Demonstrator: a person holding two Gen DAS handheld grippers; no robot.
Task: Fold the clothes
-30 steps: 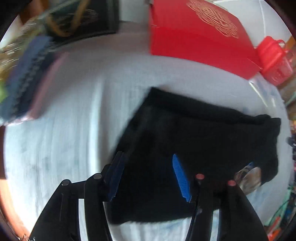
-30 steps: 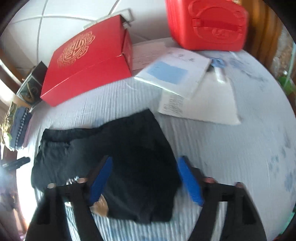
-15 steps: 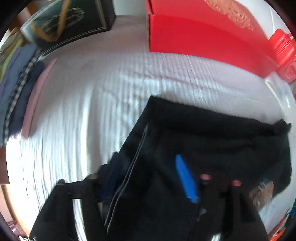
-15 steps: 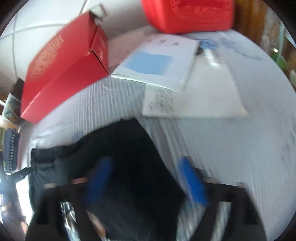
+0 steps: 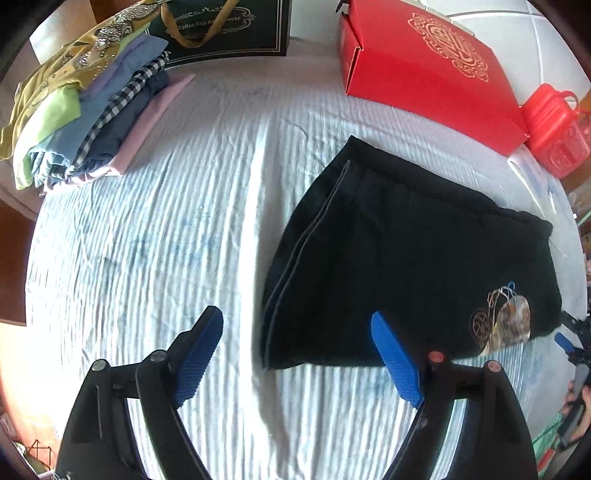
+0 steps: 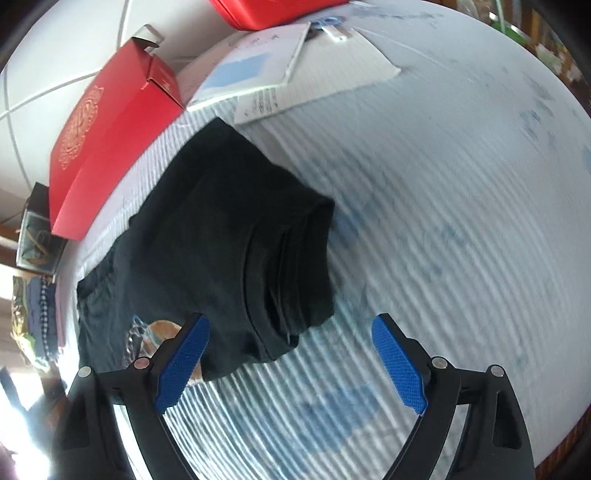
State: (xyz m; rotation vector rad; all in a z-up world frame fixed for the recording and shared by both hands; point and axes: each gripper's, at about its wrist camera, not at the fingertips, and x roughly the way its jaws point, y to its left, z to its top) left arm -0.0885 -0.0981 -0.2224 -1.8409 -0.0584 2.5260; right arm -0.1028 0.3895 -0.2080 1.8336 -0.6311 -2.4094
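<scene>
Both tongs, left point(image 5: 297, 352) and right point(image 6: 291, 363), spread and empty: grip the black garment's point(image 5: 406, 258) layered edges together, then fold evenly across the bench point(image 5: 166, 240).

Garment point(image 5: 406, 258): flat on the sheet point(image 5: 166, 240), ahead of my left gripper point(image 5: 299, 350) and to its right; folded layers at its left edge.
My left gripper: over the sheet at the garment's near left corner, jaws apart, one finger each side of that corner.
My right gripper point(image 6: 291, 363): at the garment's near right end, jaws apart.
Clothes stack point(image 5: 85, 110): far left on the sheet, well apart from the garment.
Bag point(image 5: 225, 29): behind the stack, far edge.
Box point(image 5: 424, 70): far right, behind the garment.
Jug point(image 5: 554, 129): right of the box.
Papers point(image 6: 295, 66): in my right view, far side, right of the box, just beyond the garment's far corner.
</scene>
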